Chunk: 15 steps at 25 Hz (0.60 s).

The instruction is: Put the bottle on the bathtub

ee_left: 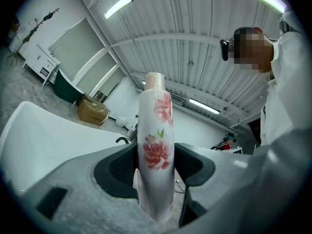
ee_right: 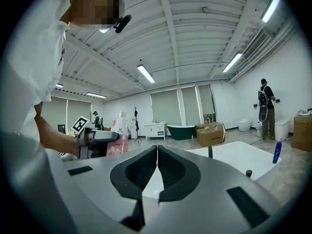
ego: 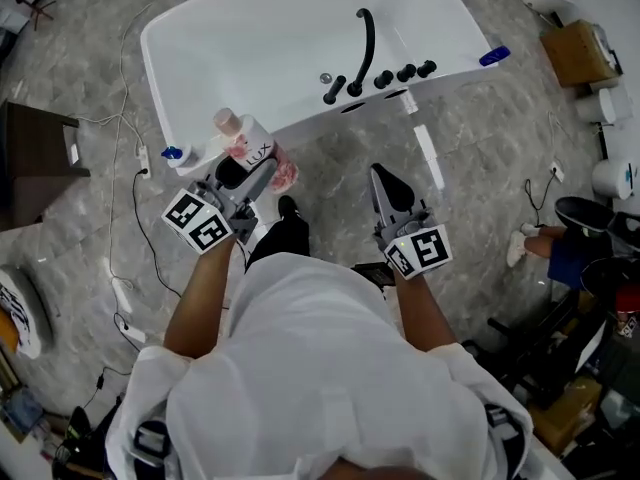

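Note:
A white bottle with pink flowers and a pale pink cap stands upright in my left gripper, which is shut on it just off the near left corner of the white bathtub. In the left gripper view the bottle fills the gap between the two dark pads. My right gripper is shut and holds nothing, raised in front of the tub's near rim. In the right gripper view the jaws meet, and the bottle shows at left, the tub behind.
A black tap and black knobs sit on the tub's near rim. Two blue bottles lie on the rim, one at the left corner and one at the right corner. Cables run over the grey floor at left. Cardboard box at far right.

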{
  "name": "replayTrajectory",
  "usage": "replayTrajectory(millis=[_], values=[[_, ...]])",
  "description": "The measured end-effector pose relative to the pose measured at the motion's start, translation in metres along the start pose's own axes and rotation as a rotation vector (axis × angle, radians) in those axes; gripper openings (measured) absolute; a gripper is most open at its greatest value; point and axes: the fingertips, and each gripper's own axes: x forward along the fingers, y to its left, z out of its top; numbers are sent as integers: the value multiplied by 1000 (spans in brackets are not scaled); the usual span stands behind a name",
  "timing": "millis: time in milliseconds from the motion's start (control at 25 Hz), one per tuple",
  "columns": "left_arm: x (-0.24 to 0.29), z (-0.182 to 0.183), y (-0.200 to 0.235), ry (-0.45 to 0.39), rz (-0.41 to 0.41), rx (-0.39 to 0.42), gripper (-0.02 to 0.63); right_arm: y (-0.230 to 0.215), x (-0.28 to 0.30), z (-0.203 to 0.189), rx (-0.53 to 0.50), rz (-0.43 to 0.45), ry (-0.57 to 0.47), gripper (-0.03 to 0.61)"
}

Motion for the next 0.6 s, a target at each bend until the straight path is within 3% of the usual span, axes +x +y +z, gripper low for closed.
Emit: replayTrajectory(millis=[320,440,600], values=[[35,1,46,-4,34,88,223,-34,50,-18,0,58,82,15],[52,-2,62,-33,42,147,222,-55,72,-17,17,73,59,15],[84,-19,87,-9,53,192,222,-86,105,-11,7,142,-9,15]])
